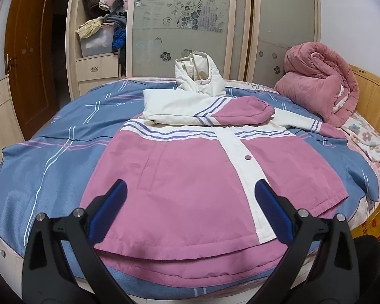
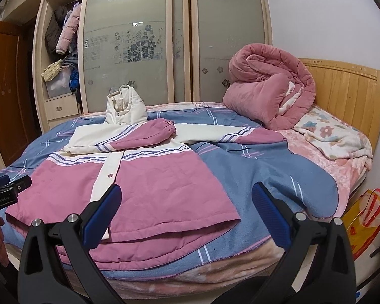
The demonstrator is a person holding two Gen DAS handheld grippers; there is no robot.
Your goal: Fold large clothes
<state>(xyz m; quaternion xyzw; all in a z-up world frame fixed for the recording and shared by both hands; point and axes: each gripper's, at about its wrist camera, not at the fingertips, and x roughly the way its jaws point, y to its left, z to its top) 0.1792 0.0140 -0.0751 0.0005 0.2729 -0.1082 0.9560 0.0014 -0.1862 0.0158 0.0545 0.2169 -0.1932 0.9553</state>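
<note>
A pink and white hooded jacket [image 1: 185,177] lies face up on the bed, hood [image 1: 198,76] standing up at the far end. Its left sleeve [image 1: 215,111] is folded across the chest; the other sleeve [image 2: 230,133] stretches out to the right. My left gripper [image 1: 190,190] hovers open above the jacket's hem, with nothing between its fingers. My right gripper [image 2: 186,192] is open too, over the jacket's [image 2: 152,177] right hem corner and the blue sheet. The left gripper's tip [image 2: 2,185] shows at the left edge of the right wrist view.
A blue plaid sheet [image 1: 50,157] covers the bed. A rolled pink quilt [image 2: 271,93] and floral blanket [image 2: 329,134] lie by the wooden headboard [image 2: 342,86]. A wardrobe [image 1: 185,25] with clothes stands behind. A yellow bag [image 2: 367,220] sits on the floor at right.
</note>
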